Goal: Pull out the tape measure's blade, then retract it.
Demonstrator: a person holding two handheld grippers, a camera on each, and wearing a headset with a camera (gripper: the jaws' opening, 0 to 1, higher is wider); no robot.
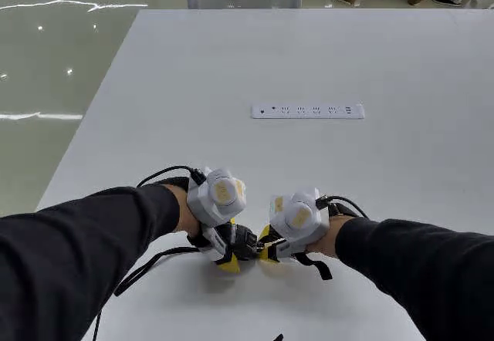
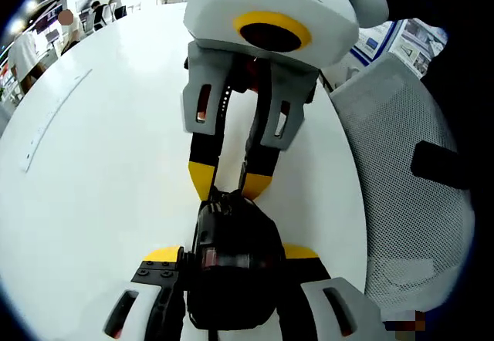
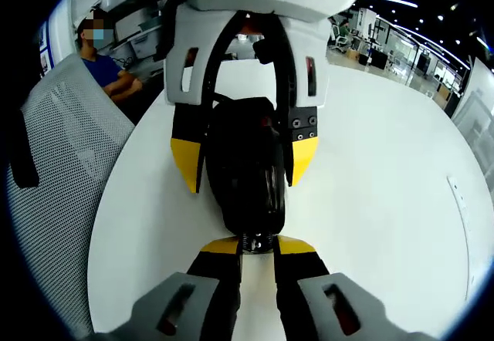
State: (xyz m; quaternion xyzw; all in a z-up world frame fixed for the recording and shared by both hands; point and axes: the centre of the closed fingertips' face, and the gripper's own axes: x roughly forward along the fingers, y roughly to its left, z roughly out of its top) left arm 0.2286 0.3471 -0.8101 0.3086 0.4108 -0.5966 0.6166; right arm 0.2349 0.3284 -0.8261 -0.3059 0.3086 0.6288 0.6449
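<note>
One tape measure point(image 3: 247, 173) in left claw point(image 2: 231, 253)

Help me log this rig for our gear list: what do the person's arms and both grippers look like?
Both sleeves are long and black. The left gripper and right gripper match: boxy white housings, grey and black jaw arms ending in yellow tips. The right one's housing reads XENSE beside a green bar. A black cable loops from each.
</note>
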